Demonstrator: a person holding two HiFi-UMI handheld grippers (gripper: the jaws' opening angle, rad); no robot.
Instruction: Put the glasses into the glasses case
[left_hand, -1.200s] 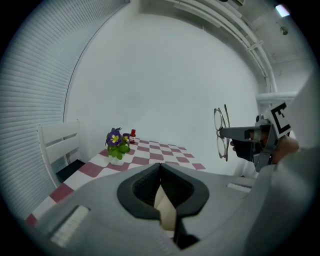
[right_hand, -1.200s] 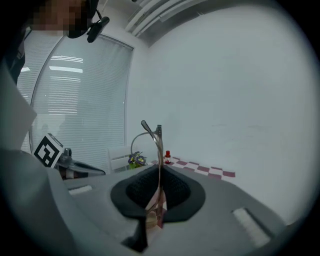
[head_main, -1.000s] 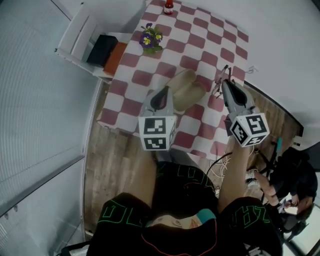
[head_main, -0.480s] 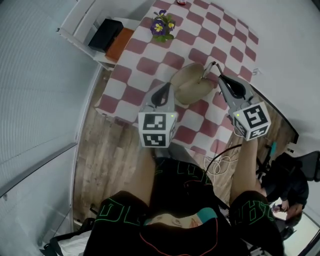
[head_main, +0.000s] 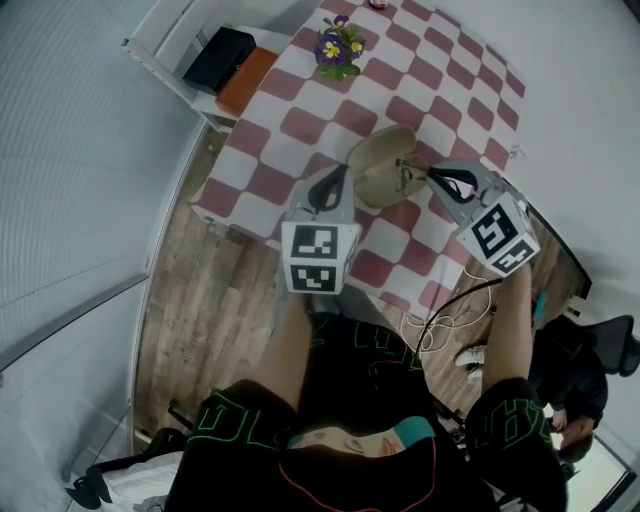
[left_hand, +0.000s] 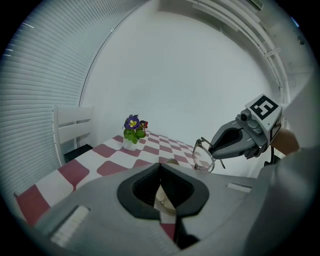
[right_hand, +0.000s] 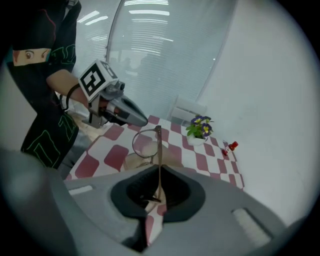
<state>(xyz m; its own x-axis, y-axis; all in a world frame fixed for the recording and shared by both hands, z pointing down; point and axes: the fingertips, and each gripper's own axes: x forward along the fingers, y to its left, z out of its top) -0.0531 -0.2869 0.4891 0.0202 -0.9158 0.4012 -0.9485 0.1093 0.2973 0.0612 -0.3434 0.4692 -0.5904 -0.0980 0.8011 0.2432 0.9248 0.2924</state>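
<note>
Checkered table; right gripper pinches glasses, clear only its view; left gripper closed.

Open glasses case lies mid-table; left gripper hangs at its near-left edge, right gripper, clamped on the glasses, over its right rim. Far side is free: checked cloth runs bare to flower pot and red bottle, well apart
</note>
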